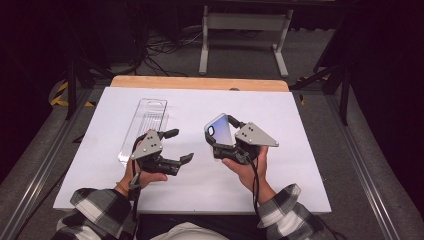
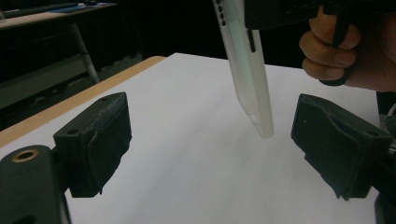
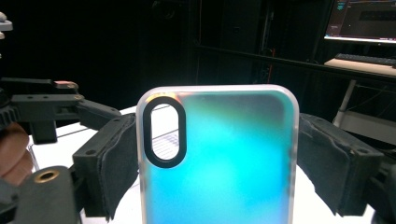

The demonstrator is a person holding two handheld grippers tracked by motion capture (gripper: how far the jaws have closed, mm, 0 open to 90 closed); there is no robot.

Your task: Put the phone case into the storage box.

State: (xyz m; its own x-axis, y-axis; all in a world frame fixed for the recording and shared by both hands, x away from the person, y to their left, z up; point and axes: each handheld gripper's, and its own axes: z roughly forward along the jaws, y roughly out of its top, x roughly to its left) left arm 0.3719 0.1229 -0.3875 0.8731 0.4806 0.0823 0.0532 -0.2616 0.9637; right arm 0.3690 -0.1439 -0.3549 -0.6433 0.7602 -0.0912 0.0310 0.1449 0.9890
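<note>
The right tongs [image 1: 220, 142] gripped the phone case [image 1: 220, 131] by its side edges, holding it upright above the desk [image 1: 300, 165]. The left tongs [image 1: 180, 146] stood released just beside it. The clear plastic package [image 1: 145, 125] lay empty behind them. Next, probably, the left tongs should take the case's free end.

High view: fixed above the near edge of the desk [image 1: 300, 150], facing forward and down, taking in the whole white top and floor beyond. Left gripper view: low and close, looking along own jaws across the desk toward the case [image 2: 247, 70]. Right gripper view: very near, facing the case [image 3: 219, 158] between own jaws. Shared by all three: case and white top.
</note>
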